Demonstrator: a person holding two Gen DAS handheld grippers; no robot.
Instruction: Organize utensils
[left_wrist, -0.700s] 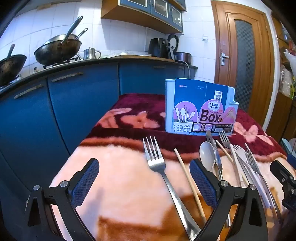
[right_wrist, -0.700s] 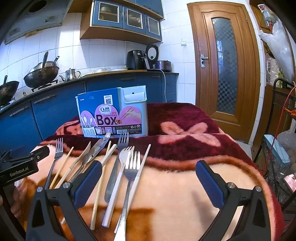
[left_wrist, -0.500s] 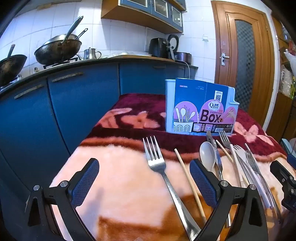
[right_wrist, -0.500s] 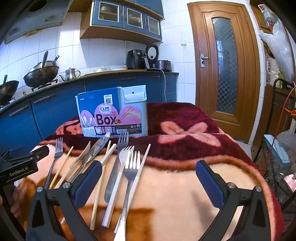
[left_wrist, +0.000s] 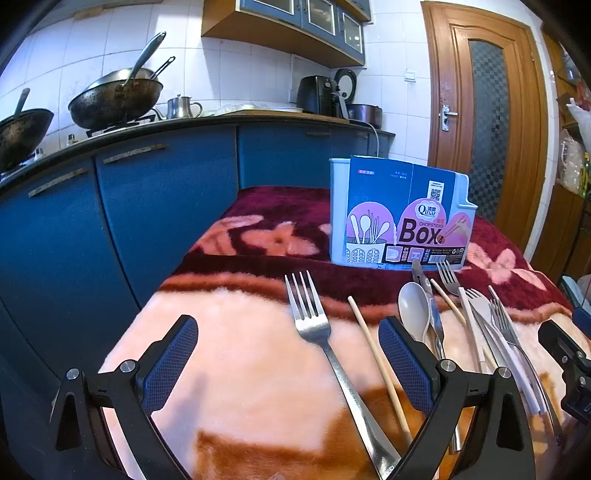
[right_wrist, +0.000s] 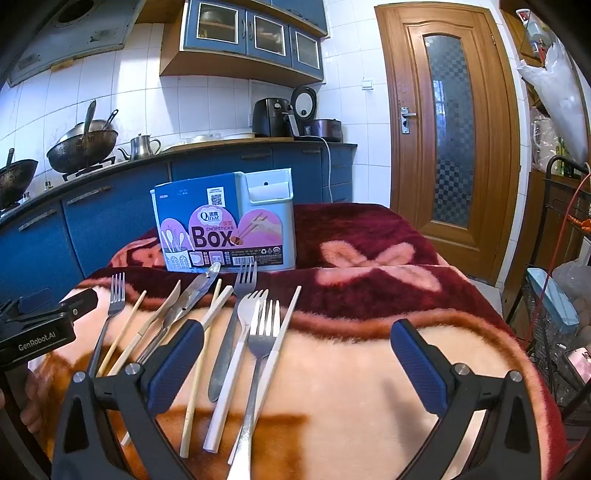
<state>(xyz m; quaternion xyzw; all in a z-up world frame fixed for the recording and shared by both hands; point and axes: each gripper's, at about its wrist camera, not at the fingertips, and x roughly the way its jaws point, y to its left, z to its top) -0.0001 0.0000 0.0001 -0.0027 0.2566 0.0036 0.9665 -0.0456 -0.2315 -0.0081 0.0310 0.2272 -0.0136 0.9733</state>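
Observation:
A light blue chopsticks box (left_wrist: 400, 214) with a printed "Box" label stands upright on the blanket; it also shows in the right wrist view (right_wrist: 225, 221). In front of it lie several loose utensils: a steel fork (left_wrist: 317, 332), a wooden chopstick (left_wrist: 376, 354), a grey spoon (left_wrist: 413, 310), forks and white-handled pieces (right_wrist: 255, 332). My left gripper (left_wrist: 288, 354) is open and empty, low over the blanket with the steel fork between its fingers. My right gripper (right_wrist: 295, 365) is open and empty, just behind the utensil handles.
A red and pink flowered blanket (right_wrist: 369, 280) covers the table. Blue kitchen cabinets (left_wrist: 129, 221) with woks (left_wrist: 114, 99) stand behind on the left. A wooden door (right_wrist: 454, 129) is at the right. A wire basket (right_wrist: 554, 317) stands beside the table's right edge.

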